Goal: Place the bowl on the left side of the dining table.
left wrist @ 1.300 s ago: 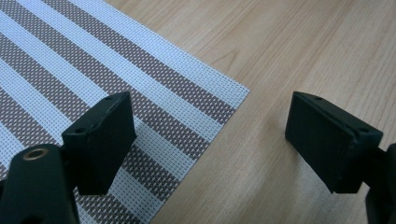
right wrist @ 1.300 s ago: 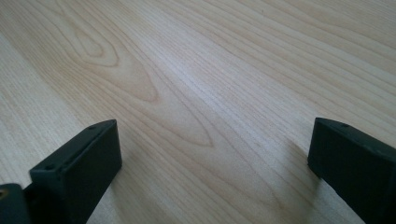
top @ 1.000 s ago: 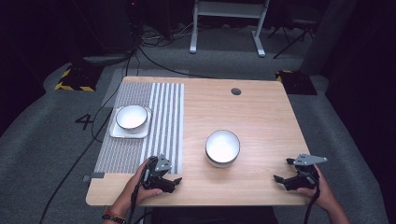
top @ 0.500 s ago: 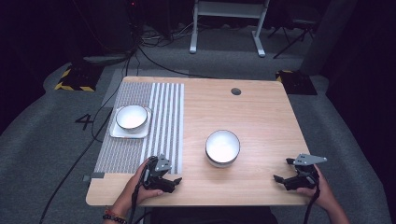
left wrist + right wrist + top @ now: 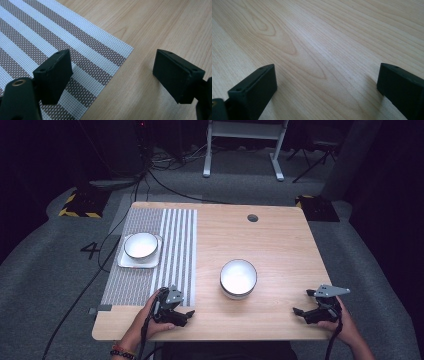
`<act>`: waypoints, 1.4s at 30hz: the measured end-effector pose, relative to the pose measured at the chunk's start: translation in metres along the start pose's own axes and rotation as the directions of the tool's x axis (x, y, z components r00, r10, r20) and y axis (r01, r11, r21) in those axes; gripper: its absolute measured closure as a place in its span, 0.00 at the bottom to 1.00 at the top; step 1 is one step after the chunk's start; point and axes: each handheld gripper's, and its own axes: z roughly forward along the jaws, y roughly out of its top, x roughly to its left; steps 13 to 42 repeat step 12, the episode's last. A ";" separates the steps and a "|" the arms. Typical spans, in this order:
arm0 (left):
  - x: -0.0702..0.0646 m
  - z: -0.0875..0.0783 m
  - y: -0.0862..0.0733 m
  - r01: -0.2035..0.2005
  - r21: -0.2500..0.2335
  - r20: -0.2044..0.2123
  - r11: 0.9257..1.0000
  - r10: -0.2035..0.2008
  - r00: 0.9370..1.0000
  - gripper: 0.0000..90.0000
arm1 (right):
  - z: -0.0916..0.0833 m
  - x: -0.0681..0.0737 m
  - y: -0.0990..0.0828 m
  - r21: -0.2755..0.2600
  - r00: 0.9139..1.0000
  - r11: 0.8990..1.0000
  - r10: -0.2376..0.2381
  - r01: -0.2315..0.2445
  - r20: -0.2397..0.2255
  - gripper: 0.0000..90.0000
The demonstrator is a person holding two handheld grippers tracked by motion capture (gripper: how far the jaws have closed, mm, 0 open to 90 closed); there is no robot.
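Observation:
A white bowl with a dark rim stands on the bare wood near the table's middle. A second white bowl sits on a square white plate on the striped placemat at the left. My left gripper rests by the front edge at the mat's near right corner, open and holding nothing. In the left gripper view its open jaws straddle the placemat's corner. My right gripper lies at the front right, open over bare wood.
The wooden table has a round cable hole near its far edge. Cables run over the grey floor behind, and a white stand's legs rise beyond the table.

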 end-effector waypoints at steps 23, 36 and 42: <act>0.001 0.000 0.000 -0.005 0.000 0.005 1.000 0.005 1.000 0.17 | 0.000 0.000 0.000 0.000 1.000 1.000 0.000 0.000 0.000 0.03; 0.001 0.000 0.000 -0.005 0.000 0.005 1.000 0.005 1.000 0.17 | 0.000 0.000 0.000 0.000 1.000 1.000 0.000 0.000 0.000 0.03; 0.001 0.000 0.000 -0.005 0.000 0.005 1.000 0.005 1.000 0.17 | 0.000 0.000 0.000 0.000 1.000 1.000 0.000 0.000 0.000 0.03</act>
